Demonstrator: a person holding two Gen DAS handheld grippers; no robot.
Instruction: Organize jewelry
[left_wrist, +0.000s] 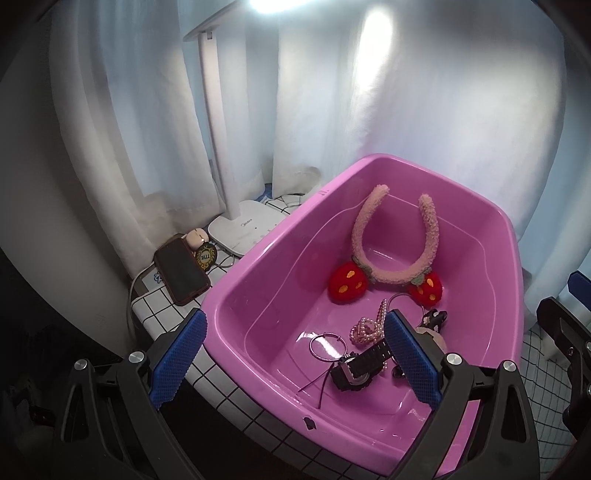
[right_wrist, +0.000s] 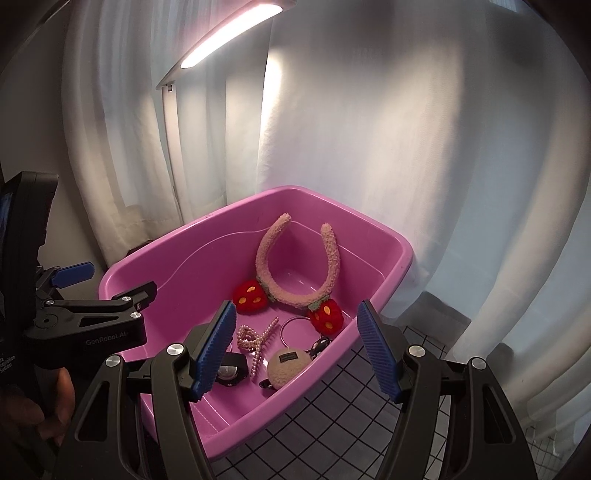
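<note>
A pink tub (left_wrist: 236, 295) is set on a checked tablecloth (left_wrist: 162, 314). Inside it, a fluffy headband (left_wrist: 391, 236) with two red strawberries is leaned on the far wall. Nearer lie a pearl string (left_wrist: 365, 326), a thin ring (left_wrist: 327, 345), a black watch (left_wrist: 356, 371) and a round beige puff (right_wrist: 286, 365). The left gripper (left_wrist: 297, 360) is held wide apart with nothing between its blue pads. The right gripper (right_wrist: 295, 350) is also spread and empty. "GenRobot.AI" can be read on the left gripper. "Midea" is printed on the lamp base (left_wrist: 245, 230), left of the tub. A phone (left_wrist: 181, 275) is laid beside it.

Probably a home: curtains (left_wrist: 122, 122), desk lamp (left_wrist: 236, 221), phone (left_wrist: 181, 275).
</note>
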